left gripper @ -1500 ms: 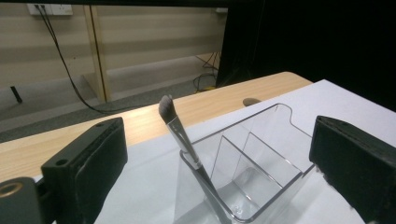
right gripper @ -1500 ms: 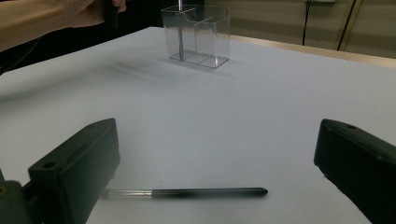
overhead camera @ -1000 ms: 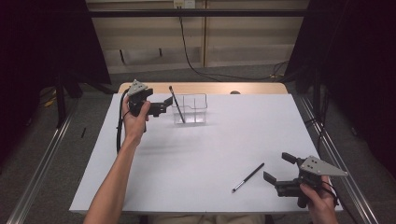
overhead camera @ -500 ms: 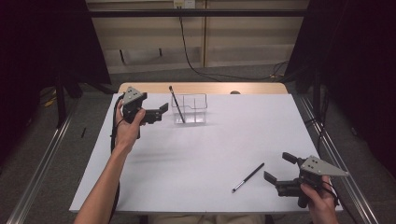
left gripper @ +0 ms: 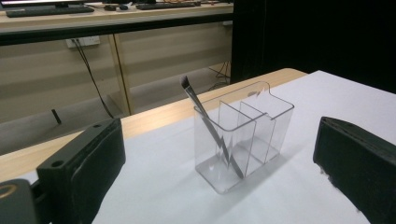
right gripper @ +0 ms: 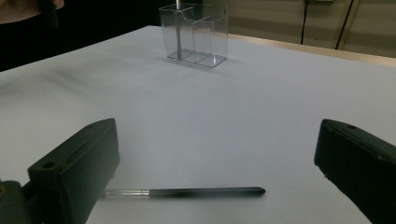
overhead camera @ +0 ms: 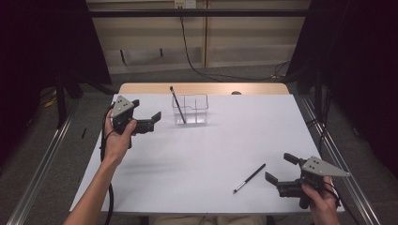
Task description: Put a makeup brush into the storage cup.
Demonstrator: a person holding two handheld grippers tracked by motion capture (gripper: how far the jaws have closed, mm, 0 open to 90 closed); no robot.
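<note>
The left gripper [overhead camera: 149, 121] is held wide open, empty, near the organizer [overhead camera: 190, 108]; the right gripper [overhead camera: 281, 169] is spread empty beside the brush [overhead camera: 249, 178].

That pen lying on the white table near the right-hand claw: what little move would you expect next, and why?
Probably the right gripper eases forward and down over the loose pen. Its jaws are open, with the pen lying flat just ahead of them. Another pen already stands in the clear holder, which hints where this one goes.
</note>
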